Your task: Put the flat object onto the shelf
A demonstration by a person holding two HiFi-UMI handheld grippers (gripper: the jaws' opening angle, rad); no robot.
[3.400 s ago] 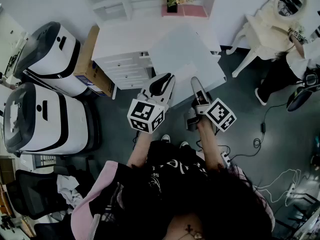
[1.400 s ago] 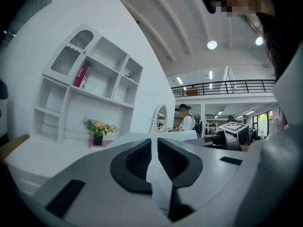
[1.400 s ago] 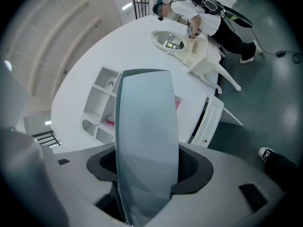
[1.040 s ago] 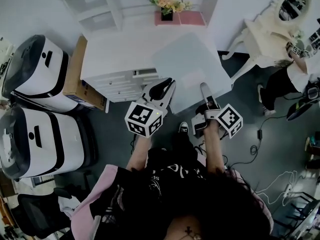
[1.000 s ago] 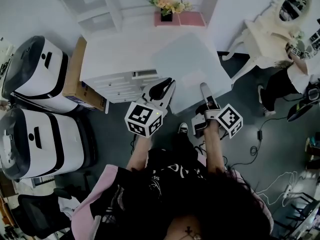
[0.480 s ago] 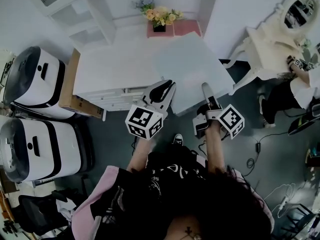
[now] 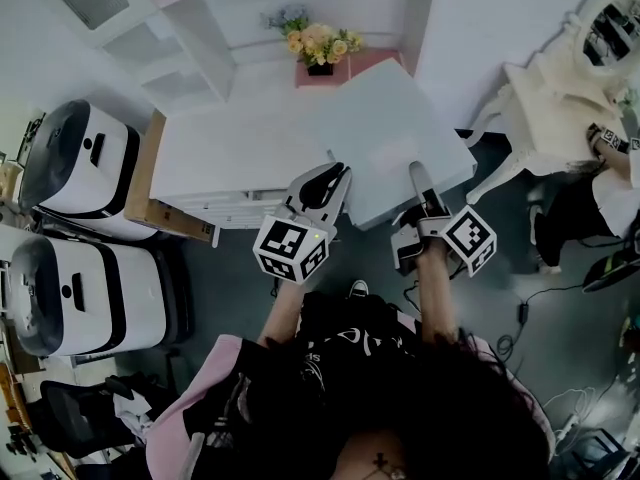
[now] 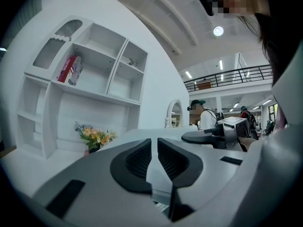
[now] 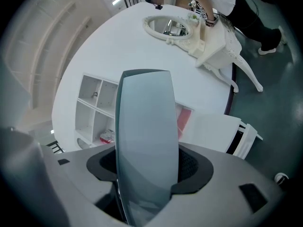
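Containers first: a white open-fronted shelf unit [image 8: 85, 86] is seen against the back wall. A red-and-white packet [image 8: 70, 70] is stood in one of its upper compartments, leaning a bit. In the compartment just to the right, a small dark thing [image 8: 133, 63] is sat, too tiny to be made out. A little dark pot of yellow and orange flowers [image 7: 318, 46] is parked at the back of the white table with drawers [image 7: 215, 148], just beside a pink flat thing [image 7: 352, 65].

The task's thing, a pale grey flat rectangular panel [image 7: 390, 128], isn't on the shelf. It's held roughly level over the right end of the table, carried by its near edge. The left tongs [image 7: 337, 173] are closed on that edge, with the thin rim pinched between the black pads [image 8: 137, 161]. The right tongs [image 7: 414, 171] are clamped on the same edge further right, and in the right gripper view the panel is seen running straight out from between the jaws.

Around the room, a bulky white-and-black machine [image 7: 90, 153] is stood left of the table, and a second one of the same sort [image 7: 70, 293] is nearer the camera. A brown cardboard box [image 7: 150, 183] is tucked against the table's left side, next to the machines. Over on the right, a white ornate dressing table with an oval mirror [image 7: 555, 83] is placed near the wall, and another person [image 7: 612, 183] is seen just beside it. Everything is stood on a dark grey floor [image 7: 230, 268].
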